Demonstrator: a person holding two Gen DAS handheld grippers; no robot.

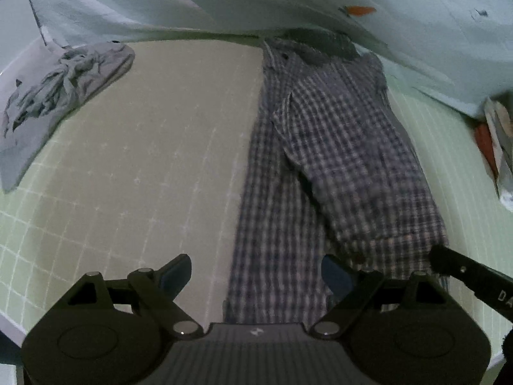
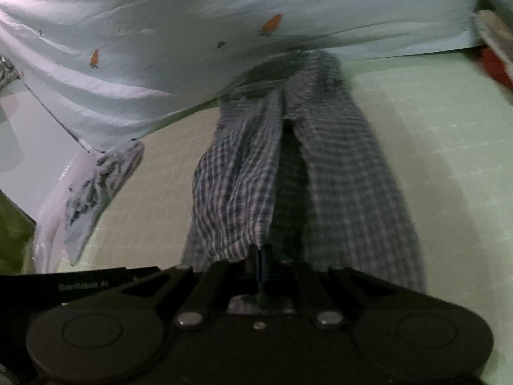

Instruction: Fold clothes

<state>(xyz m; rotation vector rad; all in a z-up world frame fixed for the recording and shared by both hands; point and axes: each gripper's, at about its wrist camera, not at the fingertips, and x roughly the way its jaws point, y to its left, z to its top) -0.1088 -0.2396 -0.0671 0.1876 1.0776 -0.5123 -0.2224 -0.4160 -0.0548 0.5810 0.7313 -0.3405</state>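
Nearest in right wrist view: right gripper (image 2: 260, 264), fingers pressed together, pinching a raised edge of the checked shirt (image 2: 336, 173). Cloth lifted into a ridge running away from the fingertips, dark hollow just right of the ridge.

Nearest in left wrist view: left gripper (image 1: 256, 272), fingers spread wide, nothing between the pads. Lower edge of the checked shirt (image 1: 320, 160) lying between and under the fingers; contact with the cloth not determinable. Tip of the right gripper (image 1: 461, 271) entering from the right edge, on the shirt's lower right corner.

Middle distance: shirt stretched lengthwise on a pale green gridded mat (image 1: 38, 240), occupying the right half in left wrist view, centre in right wrist view. Right side of shirt folded over itself, diagonal overlap visible. Mat (image 2: 433, 128) bare to the right of the shirt in right wrist view.

Further left: crumpled grey garment (image 1: 64, 86) at the mat's far left corner, well apart from the shirt.

Far: shirt collar end under a hanging pale blue sheet (image 2: 192, 16) with small orange carrot prints (image 2: 272, 24). Red and white items (image 1: 493, 147) at far right edge, too blurred to identify.
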